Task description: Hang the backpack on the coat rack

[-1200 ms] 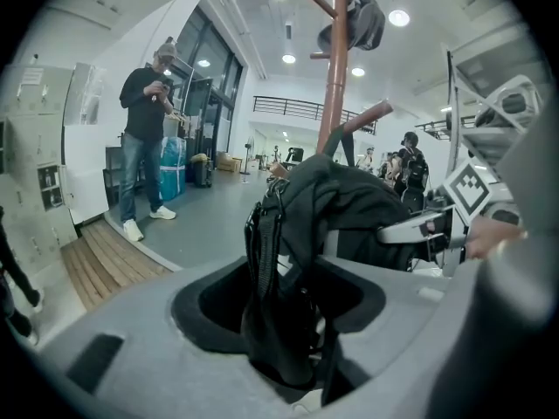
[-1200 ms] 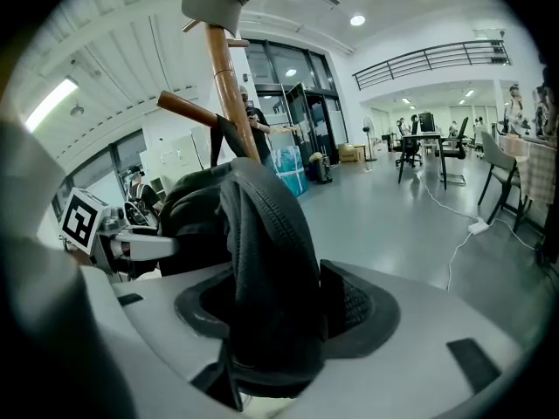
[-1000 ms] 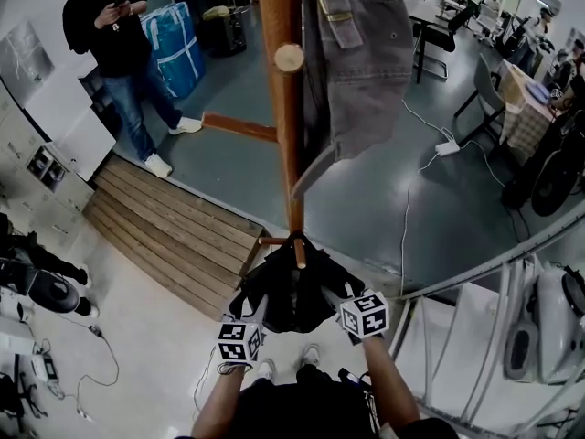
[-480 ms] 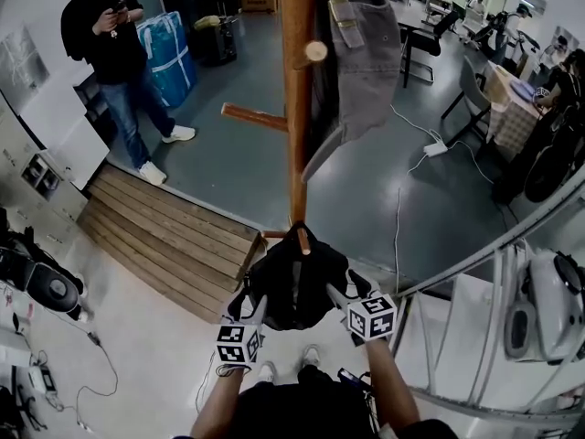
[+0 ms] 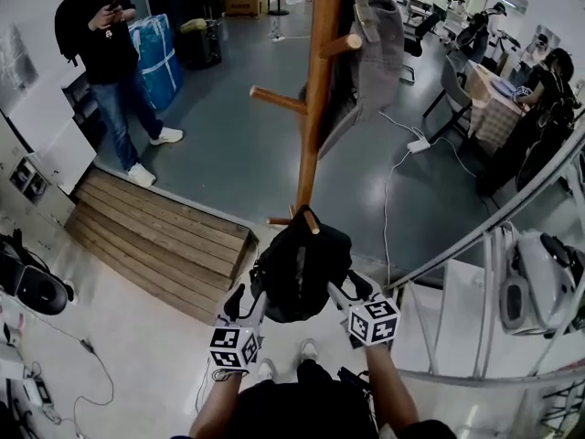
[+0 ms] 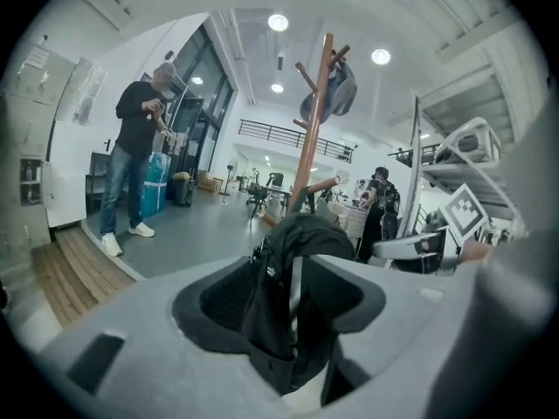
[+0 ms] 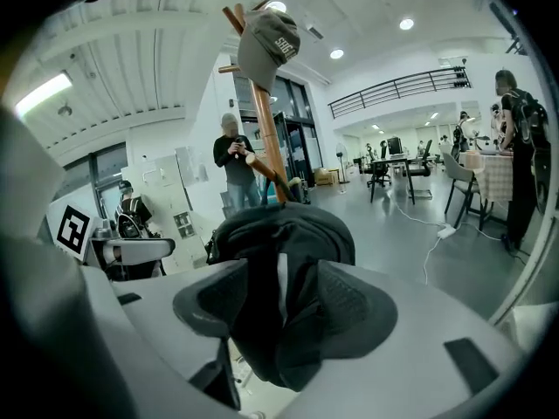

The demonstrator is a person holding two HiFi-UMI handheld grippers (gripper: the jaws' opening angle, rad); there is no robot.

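Note:
A black backpack hangs between my two grippers, just in front of the wooden coat rack. Its top loop sits at a low peg of the rack. My left gripper is shut on black backpack fabric at the bag's left side. My right gripper is shut on the fabric at its right side. A grey cap hangs on an upper peg; in the right gripper view the cap tops the rack pole.
A person in black stands at the back left beside a blue bag. A wooden step lies left of the rack base. A metal railing curves on the right, with chairs and cables on the grey floor beyond.
Both grippers have lifted the backpack up and toward the rack; its top now sits at the low peg. The head view has tilted, so the rack leans right.

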